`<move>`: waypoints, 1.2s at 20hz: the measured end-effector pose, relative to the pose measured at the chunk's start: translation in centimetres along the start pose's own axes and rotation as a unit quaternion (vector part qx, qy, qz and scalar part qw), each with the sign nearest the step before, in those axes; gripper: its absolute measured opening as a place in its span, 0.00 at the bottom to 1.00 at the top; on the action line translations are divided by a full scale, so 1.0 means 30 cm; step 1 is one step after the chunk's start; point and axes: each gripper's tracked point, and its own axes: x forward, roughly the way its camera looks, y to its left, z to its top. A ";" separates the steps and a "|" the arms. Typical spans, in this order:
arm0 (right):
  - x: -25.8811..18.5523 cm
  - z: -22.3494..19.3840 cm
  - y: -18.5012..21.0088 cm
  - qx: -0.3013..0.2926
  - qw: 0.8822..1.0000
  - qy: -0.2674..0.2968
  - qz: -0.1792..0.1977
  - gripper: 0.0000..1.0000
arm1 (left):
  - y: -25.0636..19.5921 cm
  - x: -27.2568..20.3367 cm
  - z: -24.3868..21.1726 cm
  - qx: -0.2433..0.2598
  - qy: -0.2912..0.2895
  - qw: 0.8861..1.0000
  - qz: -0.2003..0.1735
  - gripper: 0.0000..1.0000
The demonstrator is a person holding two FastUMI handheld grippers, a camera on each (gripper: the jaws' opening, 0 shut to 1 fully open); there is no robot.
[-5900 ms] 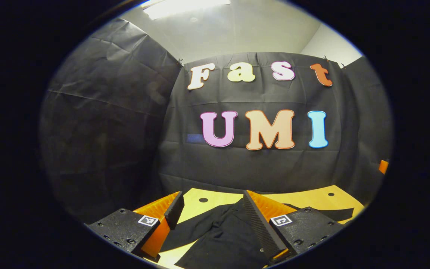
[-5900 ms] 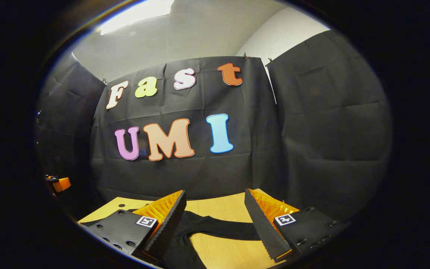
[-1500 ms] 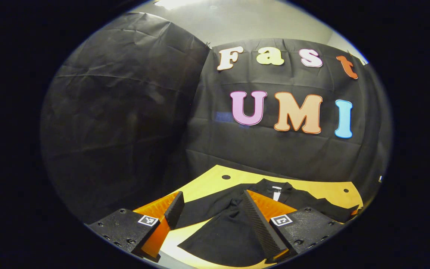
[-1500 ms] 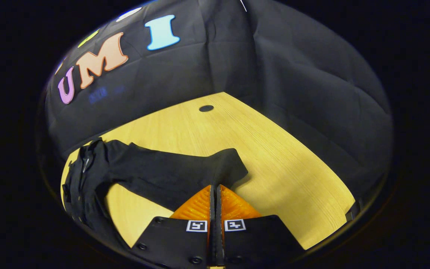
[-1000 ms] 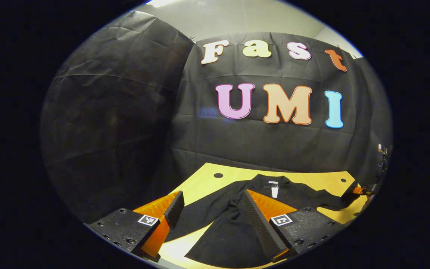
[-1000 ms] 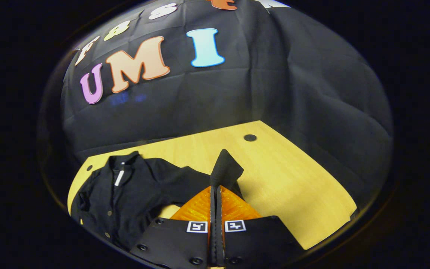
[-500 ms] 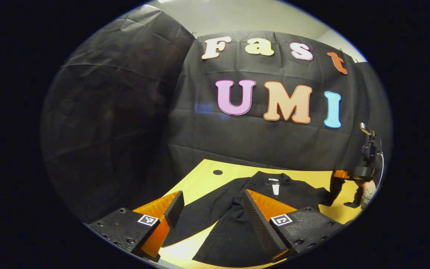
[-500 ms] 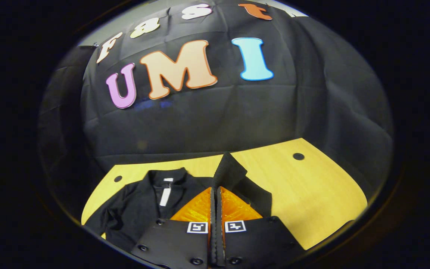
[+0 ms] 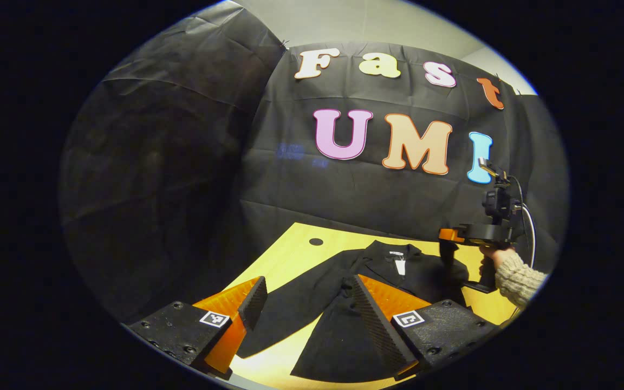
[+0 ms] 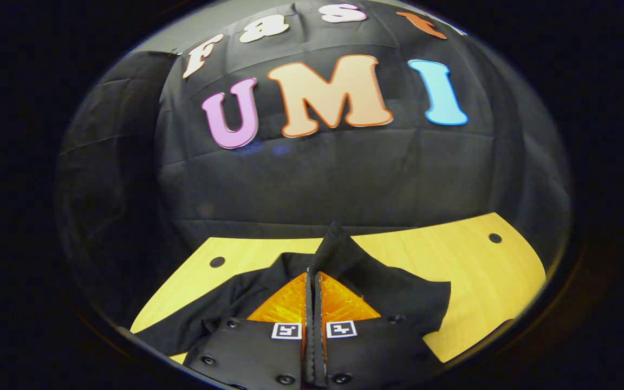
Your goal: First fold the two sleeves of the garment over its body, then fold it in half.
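Fingers of the right gripper (image 10: 312, 281) pinch the sleeve (image 10: 339, 249), hiding the garment's (image 9: 339, 303) collar; left gripper (image 9: 306, 303) spread wide

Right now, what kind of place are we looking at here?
Probably a small recording booth, not a home: black cloth walls surround a light wooden table, where a black garment lies spread while a hand works a handheld right gripper.

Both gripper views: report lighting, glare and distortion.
Left gripper view: fisheye bends the table; glare near its front edge; dark garment shows few folds. Right gripper view: wall bulges, table evenly lit, right gripper sharp, pinched sleeve slightly soft.
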 end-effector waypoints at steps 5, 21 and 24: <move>0.114 -0.073 0.217 -0.032 0.998 0.027 0.042 0.02 | 0.093 0.010 -0.003 -0.017 0.001 1.000 0.024 0.93; 0.383 -0.317 0.475 -0.009 0.987 0.104 0.124 0.40 | 0.133 0.061 -0.166 -0.029 0.072 0.997 0.030 0.95; 0.333 -0.289 0.463 -0.036 0.986 0.094 0.132 0.84 | 0.136 0.075 -0.186 -0.030 0.080 0.996 0.032 0.95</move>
